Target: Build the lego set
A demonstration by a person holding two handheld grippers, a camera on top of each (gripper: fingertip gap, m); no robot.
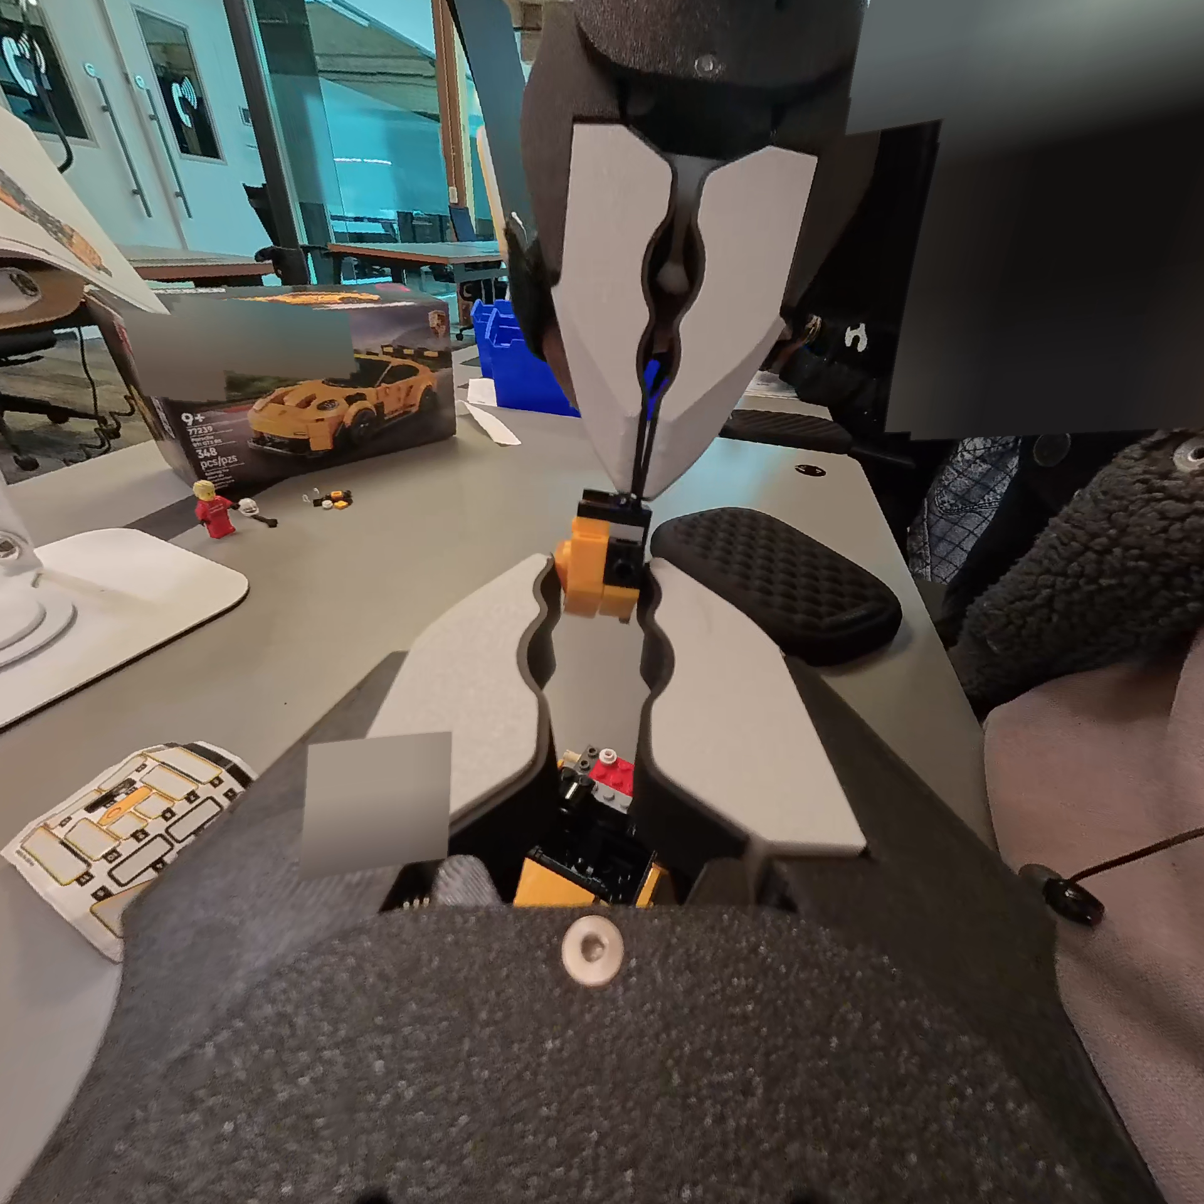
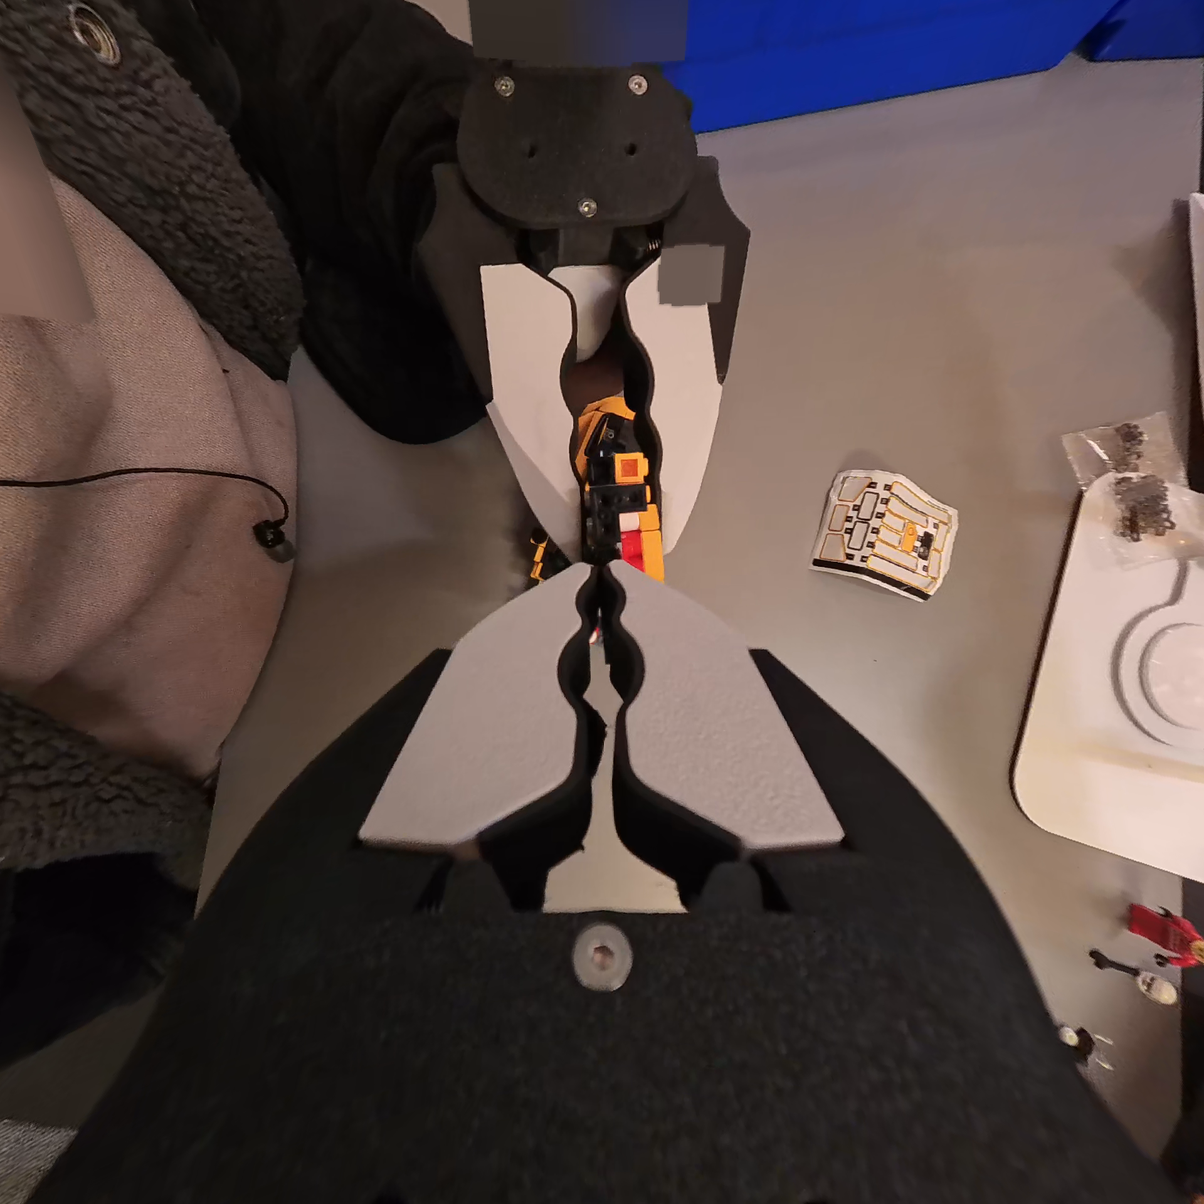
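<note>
1. Left gripper [image 1: 602,573] grasps the yellow-and-black lego assembly [image 1: 602,567] above the worktop [image 1: 391,586].
2. Right gripper [image 2: 599,576], clenched on a thin black piece [image 1: 642,449], meets the assembly's top.

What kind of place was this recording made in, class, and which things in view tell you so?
Probably an open-plan office. Beyond the grey desk are glass partitions, rows of work tables and an office chair. A monitor stand base sits on the desk.
</note>
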